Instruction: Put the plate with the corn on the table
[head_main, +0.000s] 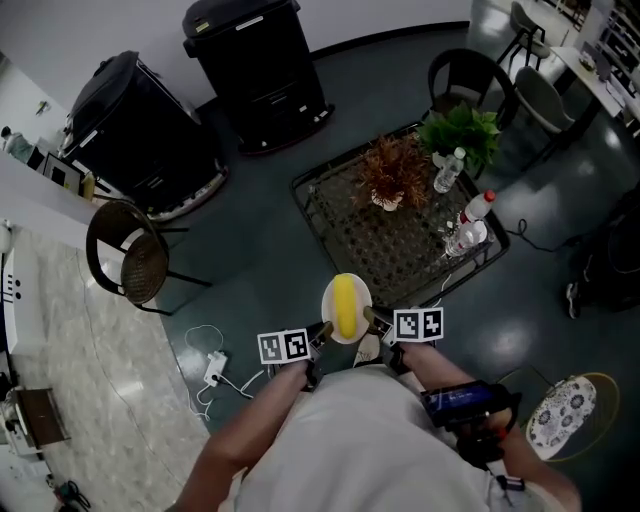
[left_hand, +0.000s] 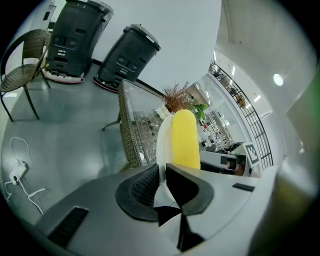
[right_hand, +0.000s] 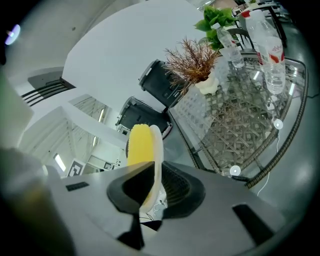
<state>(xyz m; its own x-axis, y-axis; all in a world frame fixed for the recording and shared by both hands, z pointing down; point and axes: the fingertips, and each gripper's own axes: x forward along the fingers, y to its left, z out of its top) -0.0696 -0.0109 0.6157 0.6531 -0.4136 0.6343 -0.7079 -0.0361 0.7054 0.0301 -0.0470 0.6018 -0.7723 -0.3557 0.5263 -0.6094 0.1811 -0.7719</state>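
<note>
While both of my grippers hold it, the plate hangs in the air in front of me, with the corn lying lengthwise on it. The left gripper has its fingers clamped on the plate's left rim, and the right gripper has its fingers clamped on the right rim.

In the left gripper view, the left gripper pinches the thin white plate edge-on, and the yellow corn sits just right of the rim. In the right gripper view, the right gripper shows the same grip. The plate rim runs between the fingers, and the corn is on its left.

From the head view, the plate overlaps the near edge of the surface, a glass top over wicker. It is held up, not resting on it.

A dried plant, a green plant and several bottles stand on the far and right parts of the surface. Two black bins stand beyond it on the dark floor. A wicker chair is to the left, and a white power strip with its cable lies near my left side.
</note>
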